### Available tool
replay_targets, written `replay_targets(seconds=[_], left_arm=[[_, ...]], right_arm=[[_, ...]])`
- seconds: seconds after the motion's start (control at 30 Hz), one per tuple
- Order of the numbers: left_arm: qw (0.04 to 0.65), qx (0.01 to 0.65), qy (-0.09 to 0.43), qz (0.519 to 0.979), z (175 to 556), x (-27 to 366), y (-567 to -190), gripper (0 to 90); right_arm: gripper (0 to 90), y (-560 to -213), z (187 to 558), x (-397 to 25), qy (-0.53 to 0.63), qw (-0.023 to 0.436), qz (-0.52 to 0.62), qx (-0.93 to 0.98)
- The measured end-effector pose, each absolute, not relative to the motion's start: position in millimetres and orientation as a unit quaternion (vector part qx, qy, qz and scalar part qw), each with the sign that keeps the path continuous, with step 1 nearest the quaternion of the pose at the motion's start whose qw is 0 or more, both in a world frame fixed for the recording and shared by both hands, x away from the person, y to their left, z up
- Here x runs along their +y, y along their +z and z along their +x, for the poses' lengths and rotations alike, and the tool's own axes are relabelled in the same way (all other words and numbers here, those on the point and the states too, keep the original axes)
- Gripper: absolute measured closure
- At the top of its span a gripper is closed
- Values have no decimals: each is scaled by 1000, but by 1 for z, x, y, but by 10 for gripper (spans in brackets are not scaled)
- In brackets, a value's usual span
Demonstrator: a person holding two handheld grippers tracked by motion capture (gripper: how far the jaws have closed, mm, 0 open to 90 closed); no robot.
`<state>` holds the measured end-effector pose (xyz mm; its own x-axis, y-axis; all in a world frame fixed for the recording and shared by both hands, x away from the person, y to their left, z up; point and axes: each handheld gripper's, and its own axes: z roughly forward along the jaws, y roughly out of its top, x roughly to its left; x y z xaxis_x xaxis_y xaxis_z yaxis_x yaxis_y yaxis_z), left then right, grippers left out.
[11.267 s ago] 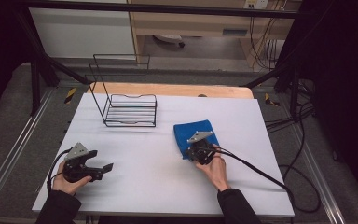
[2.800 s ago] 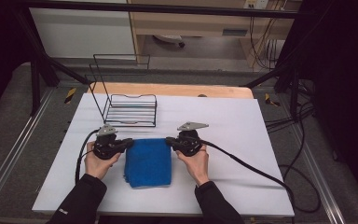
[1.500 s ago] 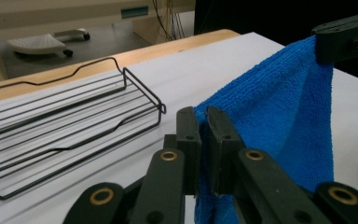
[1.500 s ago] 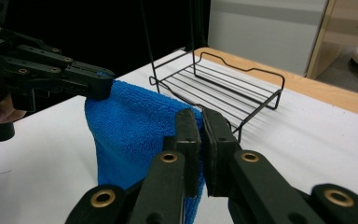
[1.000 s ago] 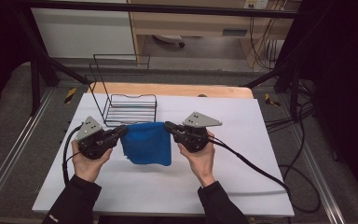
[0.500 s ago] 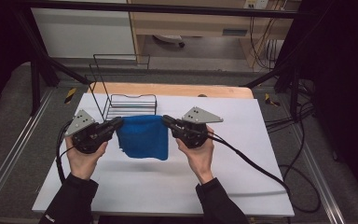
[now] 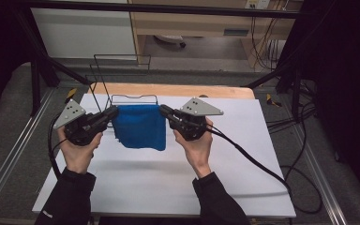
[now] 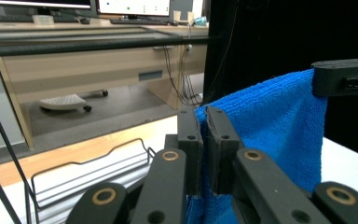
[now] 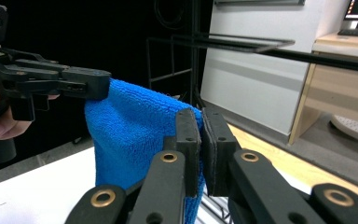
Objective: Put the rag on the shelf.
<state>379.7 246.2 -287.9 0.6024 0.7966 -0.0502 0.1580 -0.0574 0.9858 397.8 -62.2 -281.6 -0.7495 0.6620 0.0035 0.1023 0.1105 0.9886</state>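
1. Blue towel [image 7: 139, 127] hangs in the air above the white table [image 7: 243, 178], stretched between two handheld grippers and just in front of a black wire rack [image 7: 122, 101] at the table's far left.
2. Left gripper [image 7: 108, 114] has its jaws pressed together on the towel's upper left corner; in the left gripper view the blue terry cloth [image 8: 279, 130] is pinched between the two black jaws.
3. Right gripper [image 7: 165, 112] is likewise clamped on the upper right corner, with the cloth [image 9: 135, 135] pinched between its jaws in the right gripper view.
4. Top edge runs fairly level between the grippers, and the rest of the towel drapes down freely, its lower edge uneven and clear of the table.
5. Step in hand, as I judge it, is carrying the towel forward to hang it over the rack's near top rail [image 7: 133, 97].
6. To do this well, both grips should stay firm and level, so that the top edge stays taut and neither corner slips.
7. Both hands should move forward together, lifting the top edge over the rail before lowering.
8. Cloth should drape about evenly on both sides of the rail before either grip loosens, or its weight may pull it off.
9. Risk: the hanging lower edge could snag on the rack's wires.
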Motion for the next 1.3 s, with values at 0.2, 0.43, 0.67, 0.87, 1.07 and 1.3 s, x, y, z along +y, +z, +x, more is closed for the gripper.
replay_targets(seconds=[0.2, 0.43, 0.67, 0.87, 1.07, 1.3], left_arm=[[598, 350, 283, 663, 382, 253, -275, 854], [604, 348, 297, 653, 387, 260, -260, 854], [614, 349, 302, 640, 394, 265, -246, 855], [618, 350, 309, 633, 400, 268, -236, 855], [627, 351, 310, 623, 407, 271, -227, 855], [638, 349, 313, 611, 414, 274, -217, 856]], right_arm=[[866, -267, 402, -55, 623, 240, 264, 696], [866, -254, 407, -48, 629, 248, 257, 691], [866, -241, 416, -40, 635, 256, 254, 683], [866, -232, 423, -36, 640, 264, 252, 676], [866, -222, 429, -32, 643, 270, 250, 671], [867, -211, 436, -28, 648, 276, 248, 665]])
